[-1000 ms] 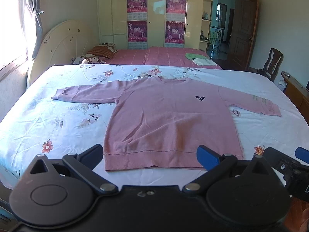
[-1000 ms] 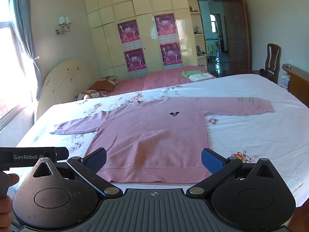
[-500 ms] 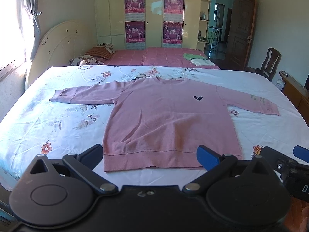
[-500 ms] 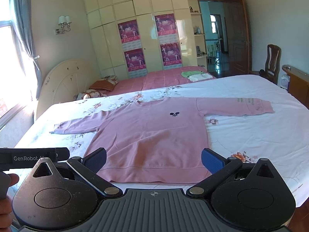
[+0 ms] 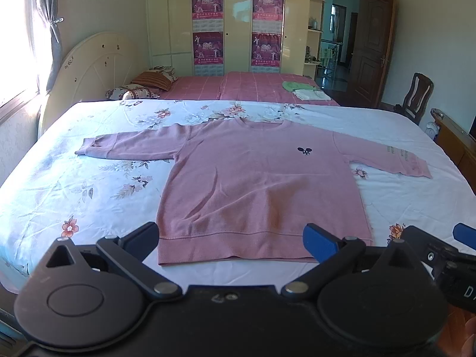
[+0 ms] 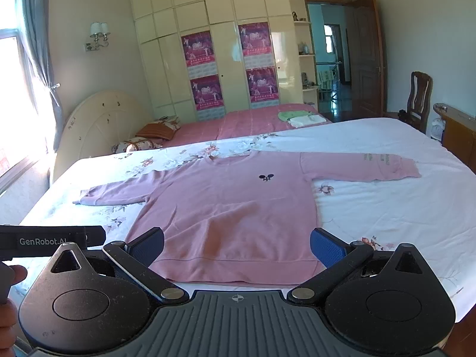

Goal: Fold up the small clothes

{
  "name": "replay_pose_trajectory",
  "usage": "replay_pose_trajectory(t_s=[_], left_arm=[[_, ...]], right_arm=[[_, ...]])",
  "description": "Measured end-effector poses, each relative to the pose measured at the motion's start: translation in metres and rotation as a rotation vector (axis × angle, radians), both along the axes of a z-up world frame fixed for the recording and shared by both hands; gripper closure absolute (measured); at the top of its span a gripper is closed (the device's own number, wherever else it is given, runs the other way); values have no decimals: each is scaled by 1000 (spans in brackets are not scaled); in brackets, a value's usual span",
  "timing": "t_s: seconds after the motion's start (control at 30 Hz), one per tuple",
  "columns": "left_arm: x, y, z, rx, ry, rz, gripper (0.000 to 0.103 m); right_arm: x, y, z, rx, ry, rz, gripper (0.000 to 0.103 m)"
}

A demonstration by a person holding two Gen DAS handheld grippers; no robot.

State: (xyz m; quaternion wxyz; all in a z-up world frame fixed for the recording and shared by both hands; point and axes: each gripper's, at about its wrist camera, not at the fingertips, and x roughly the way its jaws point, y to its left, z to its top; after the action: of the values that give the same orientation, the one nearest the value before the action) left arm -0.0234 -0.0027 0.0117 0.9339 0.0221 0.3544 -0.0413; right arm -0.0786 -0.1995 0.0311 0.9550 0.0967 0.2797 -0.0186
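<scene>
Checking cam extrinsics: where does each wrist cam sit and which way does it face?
Left wrist: on the left gripper, jaws open, facing across the pink long-sleeved sweatshirt on the floral bedsheet toward the cream wardrobe; the right gripper's edge shows at right.
Right wrist: on the right gripper, jaws open, same heading from further right; a hand shows at left.
Shared: sweatshirt, sheet, wardrobe.
</scene>
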Motion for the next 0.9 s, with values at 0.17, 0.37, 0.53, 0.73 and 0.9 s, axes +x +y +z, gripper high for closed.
replay_pose_trajectory(t_s=[0.17, 0.37, 0.53, 0.73, 0.9], left_arm=[[0, -2, 0, 2, -2, 0, 0], [2, -3, -1, 5, -2, -1, 0], [3, -5, -1, 4, -1, 0, 0], [4, -6, -2, 6, 1, -1, 0], [8, -8, -3, 4, 3, 4, 0]], right_arm=[[1, -2, 0, 5, 3, 2, 0], [2, -4, -1, 6, 7, 2, 0], [4, -4, 0, 8, 8, 2, 0], [5, -6, -1, 9, 13, 1, 0], [9, -7, -2, 12, 16, -3, 0]])
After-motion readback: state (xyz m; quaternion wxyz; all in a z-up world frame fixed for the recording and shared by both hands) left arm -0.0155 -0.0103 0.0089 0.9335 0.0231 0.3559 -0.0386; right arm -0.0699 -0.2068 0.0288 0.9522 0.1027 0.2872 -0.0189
